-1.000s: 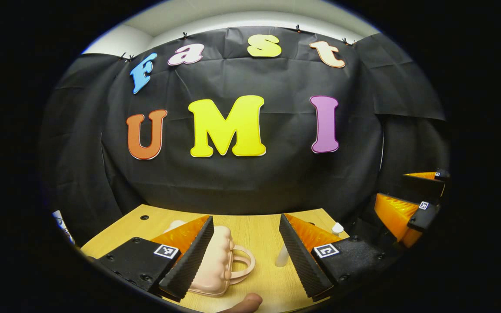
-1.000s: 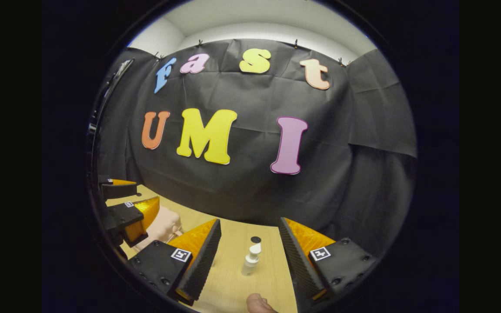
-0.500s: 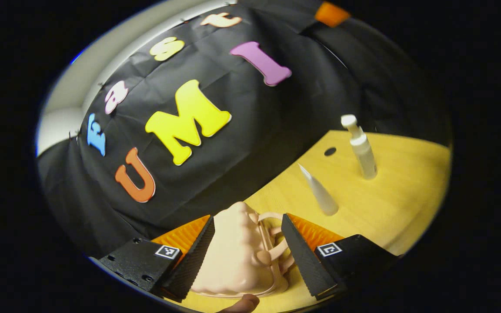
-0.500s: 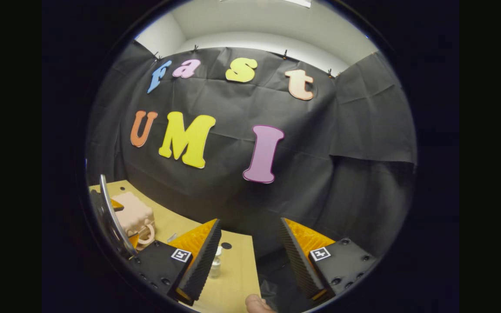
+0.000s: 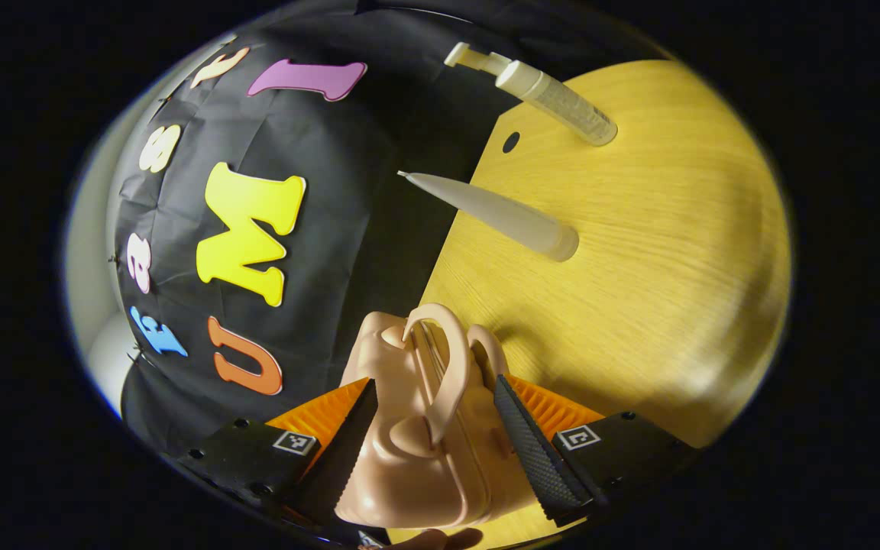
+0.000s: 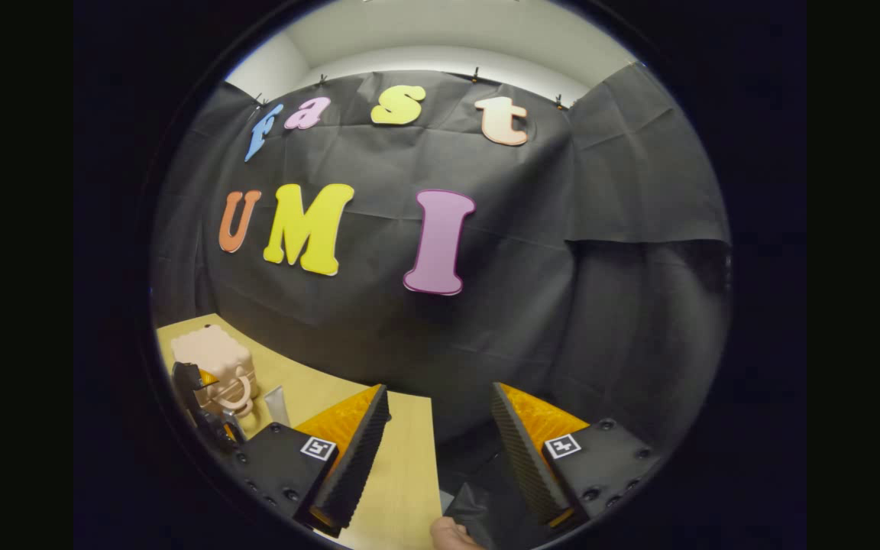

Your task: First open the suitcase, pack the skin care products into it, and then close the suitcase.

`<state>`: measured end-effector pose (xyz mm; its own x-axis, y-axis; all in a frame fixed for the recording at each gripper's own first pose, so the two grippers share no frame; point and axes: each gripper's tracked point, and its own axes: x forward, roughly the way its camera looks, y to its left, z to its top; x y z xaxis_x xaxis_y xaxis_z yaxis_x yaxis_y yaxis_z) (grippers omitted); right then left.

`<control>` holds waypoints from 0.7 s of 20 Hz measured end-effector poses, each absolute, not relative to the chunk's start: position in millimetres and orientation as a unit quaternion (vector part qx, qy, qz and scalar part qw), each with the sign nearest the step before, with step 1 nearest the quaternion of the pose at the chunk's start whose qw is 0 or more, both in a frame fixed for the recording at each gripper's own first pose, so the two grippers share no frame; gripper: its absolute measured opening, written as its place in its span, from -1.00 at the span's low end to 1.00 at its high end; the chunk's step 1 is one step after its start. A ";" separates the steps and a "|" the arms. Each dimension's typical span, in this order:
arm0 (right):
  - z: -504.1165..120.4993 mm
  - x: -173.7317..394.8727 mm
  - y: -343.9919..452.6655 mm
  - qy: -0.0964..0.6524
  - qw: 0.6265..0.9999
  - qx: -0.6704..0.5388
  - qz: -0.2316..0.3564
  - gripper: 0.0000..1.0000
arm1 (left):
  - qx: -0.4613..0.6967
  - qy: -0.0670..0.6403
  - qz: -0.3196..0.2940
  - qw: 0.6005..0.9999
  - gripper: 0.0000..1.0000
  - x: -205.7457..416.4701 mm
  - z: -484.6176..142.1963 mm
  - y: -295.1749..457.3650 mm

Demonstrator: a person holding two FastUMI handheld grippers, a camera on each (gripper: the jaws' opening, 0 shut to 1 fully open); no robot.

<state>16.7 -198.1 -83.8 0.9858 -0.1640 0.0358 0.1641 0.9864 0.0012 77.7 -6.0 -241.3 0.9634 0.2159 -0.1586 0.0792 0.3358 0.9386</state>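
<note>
The left gripper (image 5: 428, 451) is straddling the closed pink suitcase (image 5: 417, 428) on the wooden table (image 5: 638, 305), its jaws wide apart and flanking the case without visibly clamping it. Opening is the step in hand; next, a finger probably needs to catch the lid seam near the handles (image 5: 448, 359). Farther off, a tube (image 5: 501, 214) and pump bottle (image 5: 547, 92) are standing. The right gripper (image 6: 440, 451) is hanging open and holding nothing at the table's right edge.
</note>
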 end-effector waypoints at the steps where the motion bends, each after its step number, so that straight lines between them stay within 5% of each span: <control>1: -91.0 16.9 -202.4 -0.009 0.996 0.003 -0.088 0.60 | 0.585 0.127 0.045 0.800 0.93 81.4 -242.8 -2.7; 8: -93.2 7.7 -194.6 -0.002 0.992 -0.043 -0.122 0.60 | 0.634 0.144 0.031 0.759 -0.18 93.3 -242.4 16.0; 14: -70.1 -6.4 -153.1 0.007 0.989 -0.026 -0.146 0.60 | 0.618 0.129 -0.016 0.775 -0.82 96.9 -227.0 20.6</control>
<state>-6.4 -153.1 -70.1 0.9573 -0.2892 -0.0064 0.2885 0.9560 -0.0527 96.9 20.6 -227.0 0.9660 0.1354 -0.2204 0.1845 0.2361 0.9540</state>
